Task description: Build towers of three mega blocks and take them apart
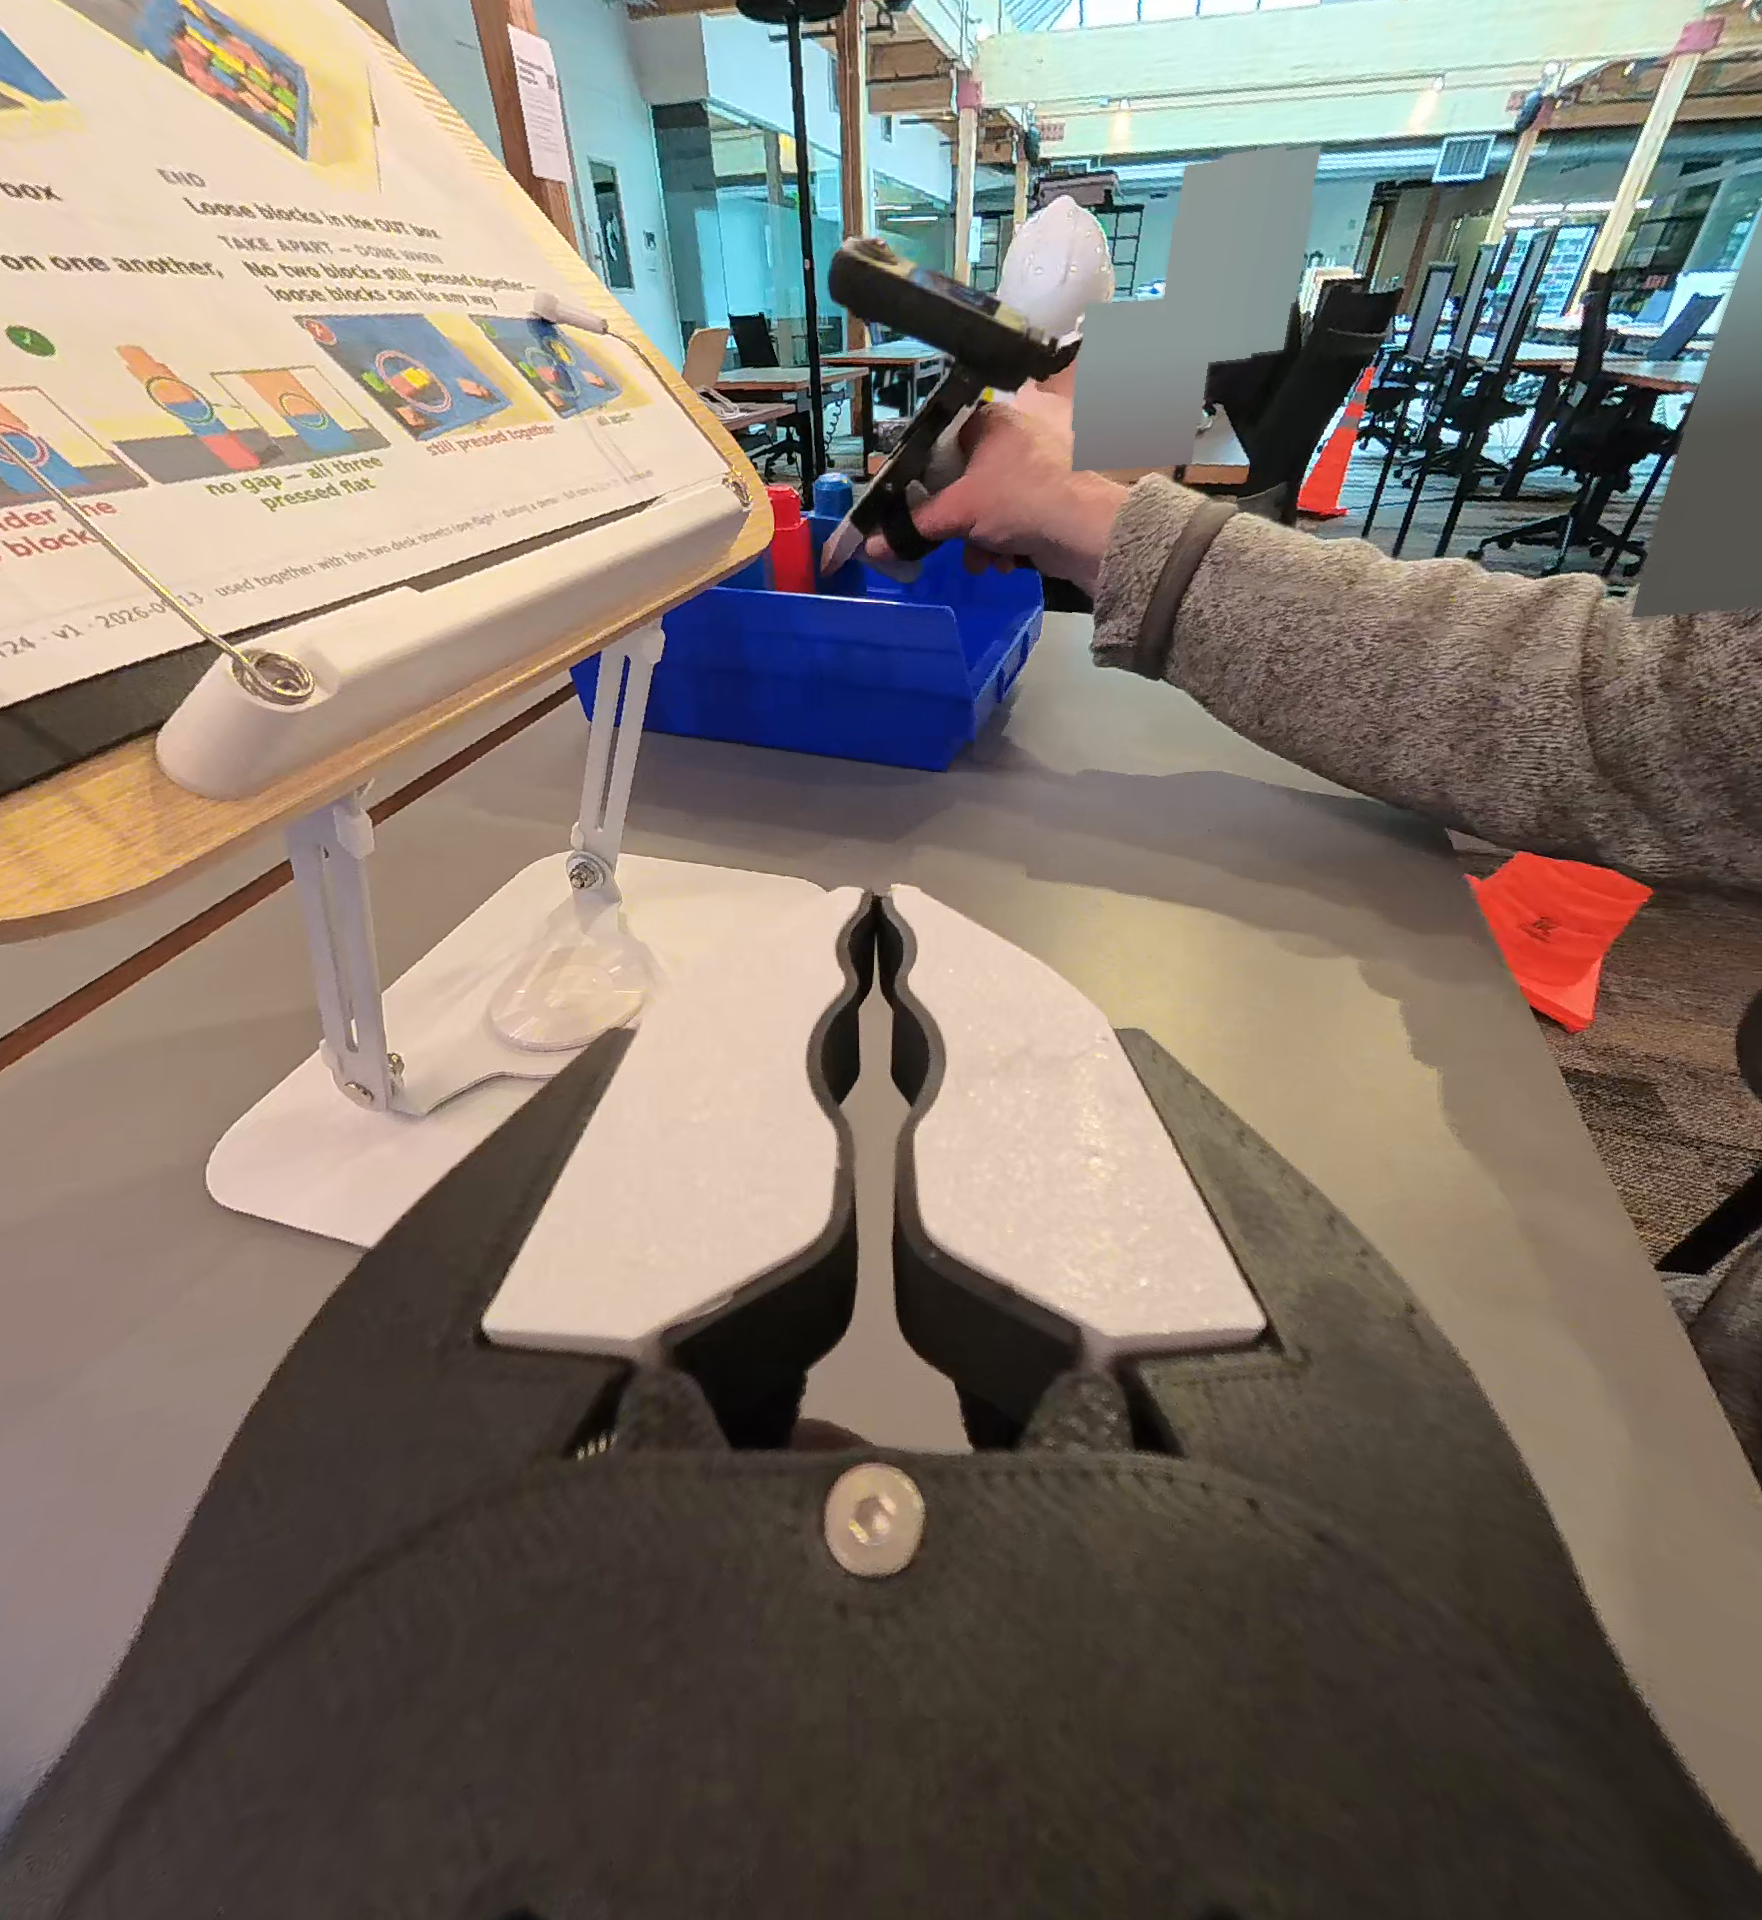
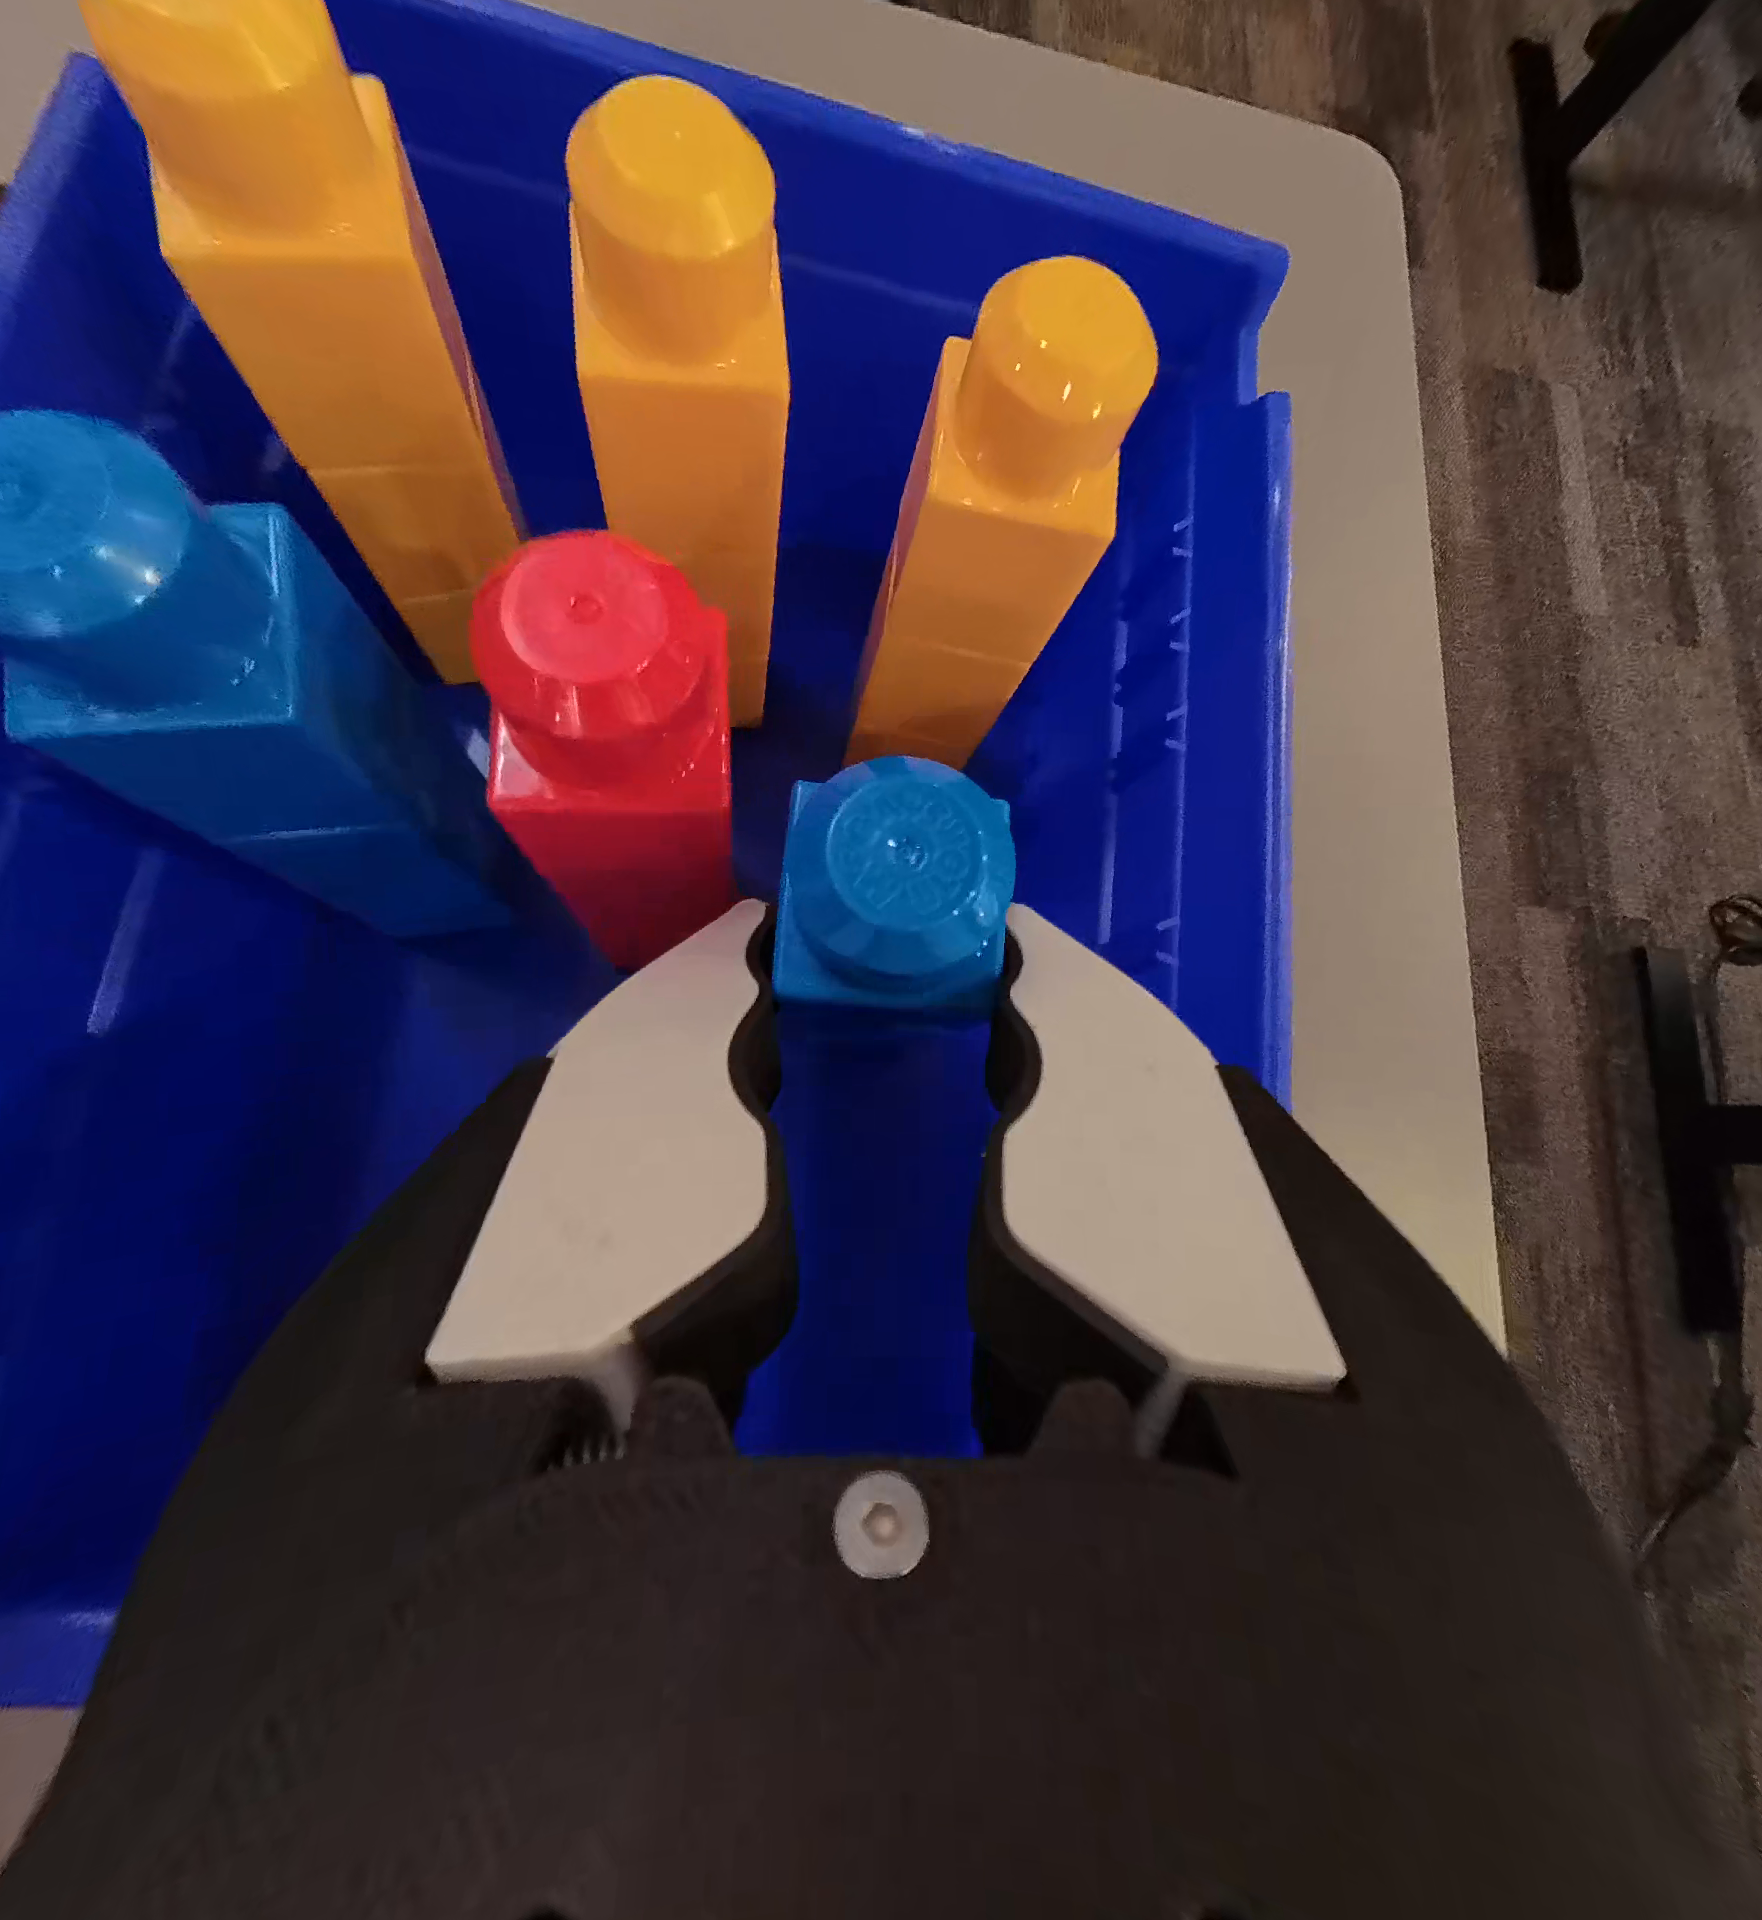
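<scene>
Overhead, raised lettering is seen moulded into the stud of a blue tower [image 2: 892, 914], gripped at its top block between the pads of the right gripper [image 2: 887, 935], near the right wall of the blue bin [image 2: 1230, 644]. Printed text and diagrams are borne by a sheet on the tilted stand [image 1: 357, 644]. The right gripper is angled down into the bin by a hand [image 1: 1012, 499]. The left gripper [image 1: 877, 904] is held closed on nothing above the table [image 1: 1220, 935].

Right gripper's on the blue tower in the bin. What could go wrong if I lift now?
The right gripper clamps only the top block of the blue block tower, so lower blocks may separate. The red block tower stands right beside the left finger and could topple. The blue plastic bin wall is close.
</scene>
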Demonstrator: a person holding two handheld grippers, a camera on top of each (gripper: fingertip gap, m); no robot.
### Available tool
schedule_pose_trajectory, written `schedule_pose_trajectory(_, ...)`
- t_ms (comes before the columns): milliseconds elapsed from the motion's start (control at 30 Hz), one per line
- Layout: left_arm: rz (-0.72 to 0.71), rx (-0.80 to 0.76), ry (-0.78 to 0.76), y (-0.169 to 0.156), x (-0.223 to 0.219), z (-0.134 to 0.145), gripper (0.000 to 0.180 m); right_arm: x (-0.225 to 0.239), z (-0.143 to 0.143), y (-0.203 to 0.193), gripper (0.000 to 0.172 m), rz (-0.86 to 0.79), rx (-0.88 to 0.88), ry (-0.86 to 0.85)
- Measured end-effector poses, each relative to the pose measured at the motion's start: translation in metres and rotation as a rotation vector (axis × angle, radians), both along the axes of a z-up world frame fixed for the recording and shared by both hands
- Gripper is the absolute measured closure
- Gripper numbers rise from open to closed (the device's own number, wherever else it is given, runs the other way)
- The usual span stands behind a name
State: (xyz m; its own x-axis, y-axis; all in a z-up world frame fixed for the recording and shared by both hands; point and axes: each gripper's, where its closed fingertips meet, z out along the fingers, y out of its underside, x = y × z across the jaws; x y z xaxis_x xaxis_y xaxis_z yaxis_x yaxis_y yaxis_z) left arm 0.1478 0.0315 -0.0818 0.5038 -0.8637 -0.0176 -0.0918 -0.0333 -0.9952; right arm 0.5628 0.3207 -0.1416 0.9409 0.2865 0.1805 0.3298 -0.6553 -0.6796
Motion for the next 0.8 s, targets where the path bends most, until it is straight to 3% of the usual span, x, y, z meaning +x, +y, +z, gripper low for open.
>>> schedule_pose_trajectory(533,-0.035,-0.012,0.037,-0.004,0.008,-0.006,0.18,0.011,0.01,0.01,0.123,-0.038,0.026,-0.012)
schedule_pose_trajectory(800,-0.043,-0.02,0.042,-0.004,0.011,-0.008,0.18,0.014,0.01,0.01,0.132,-0.027,0.019,-0.005)
